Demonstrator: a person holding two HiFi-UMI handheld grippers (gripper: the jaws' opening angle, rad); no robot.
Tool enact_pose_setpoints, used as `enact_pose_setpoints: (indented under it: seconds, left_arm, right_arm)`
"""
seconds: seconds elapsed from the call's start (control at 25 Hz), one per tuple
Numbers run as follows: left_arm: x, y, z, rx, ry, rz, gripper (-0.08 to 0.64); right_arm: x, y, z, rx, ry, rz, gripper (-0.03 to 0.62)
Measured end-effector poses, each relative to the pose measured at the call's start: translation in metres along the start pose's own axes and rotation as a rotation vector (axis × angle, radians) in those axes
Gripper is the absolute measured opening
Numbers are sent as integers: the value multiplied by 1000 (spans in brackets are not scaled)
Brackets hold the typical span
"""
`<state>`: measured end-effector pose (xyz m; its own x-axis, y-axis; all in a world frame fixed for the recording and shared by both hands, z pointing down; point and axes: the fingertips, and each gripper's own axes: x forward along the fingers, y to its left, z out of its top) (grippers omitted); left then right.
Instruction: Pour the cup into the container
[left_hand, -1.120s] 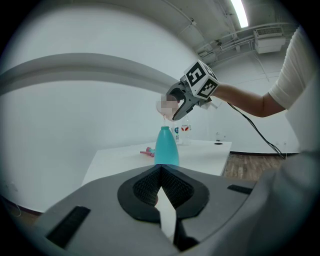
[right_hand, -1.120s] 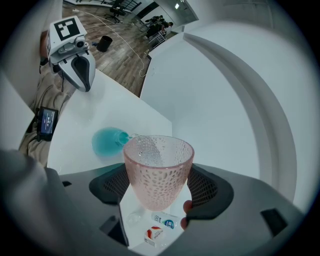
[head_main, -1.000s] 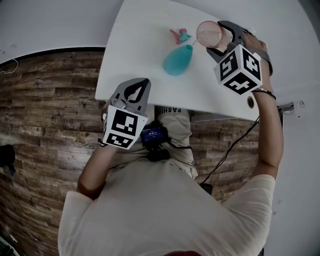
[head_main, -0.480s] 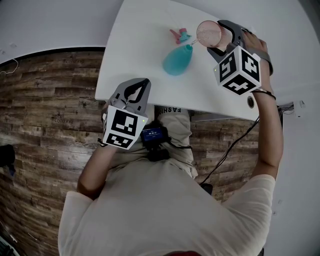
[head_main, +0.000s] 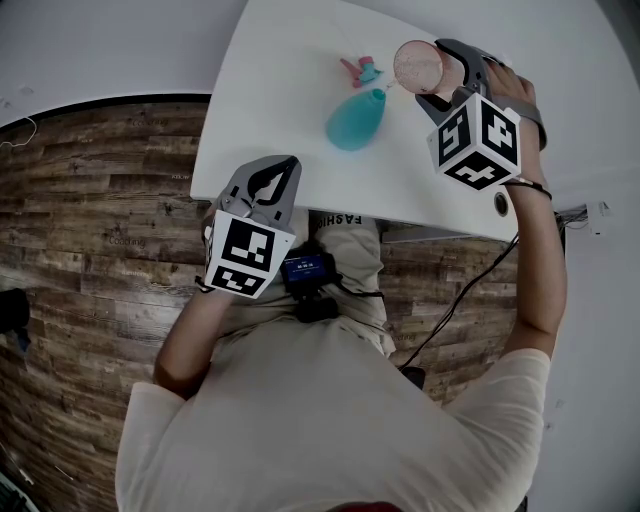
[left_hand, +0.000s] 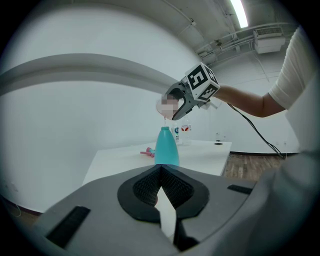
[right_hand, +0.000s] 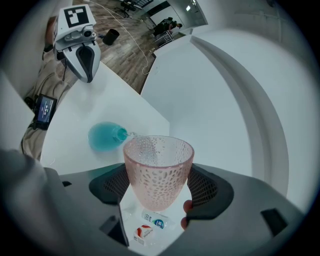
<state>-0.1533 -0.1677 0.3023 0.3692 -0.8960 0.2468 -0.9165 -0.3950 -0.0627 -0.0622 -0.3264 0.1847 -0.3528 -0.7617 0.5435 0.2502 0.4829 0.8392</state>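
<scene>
Nearest: left gripper (left_hand: 161, 175), jaws shut together, nothing between them, at the table's (head_main: 270, 90) near edge. Straight ahead of it a teal bottle (head_main: 356, 120) stands upright, uncapped. Right gripper (head_main: 441, 76) is clamped on a pink dimpled cup (right_hand: 158, 167), tipped, its lip just above the bottle mouth; a thin stream joins the two. Beyond the bottle, left of the right gripper: pink-and-teal spray cap (head_main: 361, 70). Shirt (head_main: 340, 222) print reads "FASH".
</scene>
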Motion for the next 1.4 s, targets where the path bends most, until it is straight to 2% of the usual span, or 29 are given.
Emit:
enact_pose_setpoints:
  seconds: [1.4]
  left_arm:
    - [1,-1,-1,5,3,-2,11]
  right_arm:
    - [5,1,3,-149,23,-88,362]
